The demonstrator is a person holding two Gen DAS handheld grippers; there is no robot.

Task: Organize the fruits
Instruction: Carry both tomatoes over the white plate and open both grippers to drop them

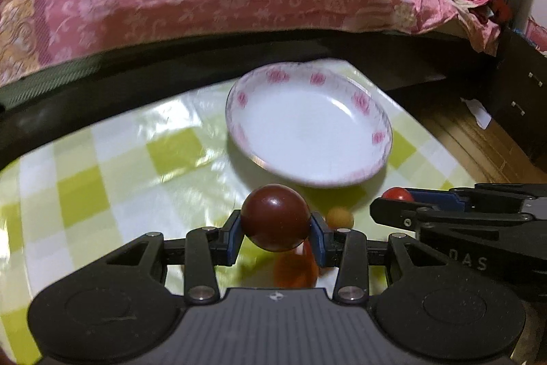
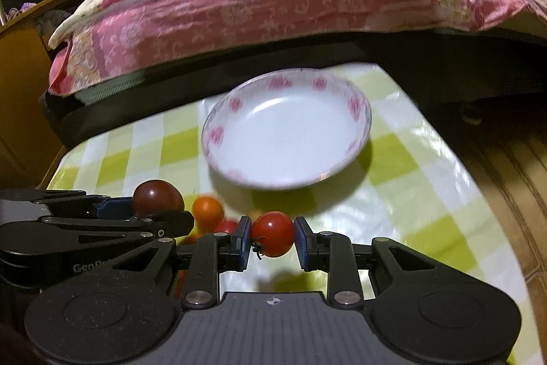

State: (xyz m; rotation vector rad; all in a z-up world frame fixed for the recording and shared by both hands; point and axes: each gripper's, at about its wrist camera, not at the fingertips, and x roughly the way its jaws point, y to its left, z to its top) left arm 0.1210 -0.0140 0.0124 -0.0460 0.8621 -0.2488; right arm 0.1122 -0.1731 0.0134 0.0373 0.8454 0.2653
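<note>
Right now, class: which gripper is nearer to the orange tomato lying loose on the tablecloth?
Left. The left gripper, shut on the dark tomato, sits right beside the orange tomato. The right gripper, shut on the red tomato, is farther off on its other side.

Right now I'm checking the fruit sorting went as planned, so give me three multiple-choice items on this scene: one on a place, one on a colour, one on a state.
1. Where is the plate?
A. On the checked tablecloth, beyond both grippers
B. On the bed
C. On the floor

2. What colour is the tomato in the left gripper?
A. Yellow
B. Green
C. Dark brownish red

3. What is the state of the right gripper?
A. Open, nothing between its fingers
B. Shut on a red tomato
C. Shut on the plate's rim

Answers:
1 A: the plate rests on the green-and-white cloth ahead of the fingers.
2 C: the dark tomato sits between the left pads.
3 B: the blue pads press the red tomato on both sides.
</note>
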